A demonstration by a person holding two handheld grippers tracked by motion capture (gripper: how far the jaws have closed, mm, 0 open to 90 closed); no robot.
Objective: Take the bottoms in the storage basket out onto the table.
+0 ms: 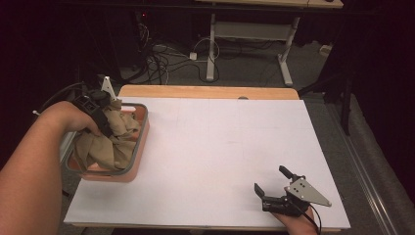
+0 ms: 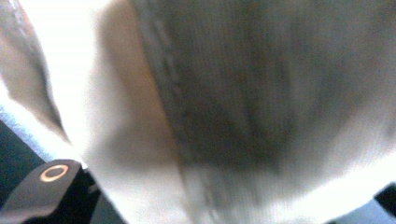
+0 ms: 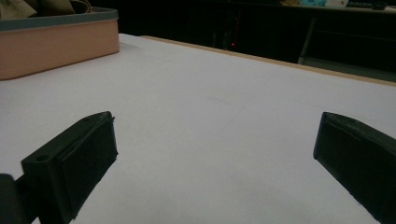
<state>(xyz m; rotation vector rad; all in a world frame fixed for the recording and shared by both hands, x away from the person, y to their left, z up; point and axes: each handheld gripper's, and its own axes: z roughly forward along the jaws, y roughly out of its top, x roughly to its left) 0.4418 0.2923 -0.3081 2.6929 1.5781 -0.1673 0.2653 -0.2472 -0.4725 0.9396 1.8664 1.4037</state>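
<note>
Forearms enter from the near edge of a white-topped table (image 1: pixel 210 161) with a pale wooden rim, each hand carrying a black two-jaw gripper. Nearest the camera, at the table's front right corner, the right gripper (image 1: pixel 275 181) rests low over the bare white surface with a grey three-cornered plate on top, its jaws spread wide and nothing between them; its own view looks along the two black jaws (image 3: pixel 210 158) across the open tabletop toward the tub. Farther in, at the left edge of the table, stands a salmon-pink rectangular plastic tub with a grey rim (image 1: pixel 142 139), partly overhanging the table's side. A crumpled beige cloth (image 1: pixel 110 142) is heaped inside the tub and bulges above its rim. The left gripper (image 1: pixel 100 125) reaches down into the top of that heap from the left, the person's hand wrapped around its body, and its jaws are pinched on a fold of the cloth; in the left gripper view the blurred, pale fabric with a stitched seam (image 2: pixel 196 112) presses right up against the lens. Beyond the table, in dim light, tangled cables lie on a grey floor beside the white legs of another desk (image 1: pixel 211 54).
</note>
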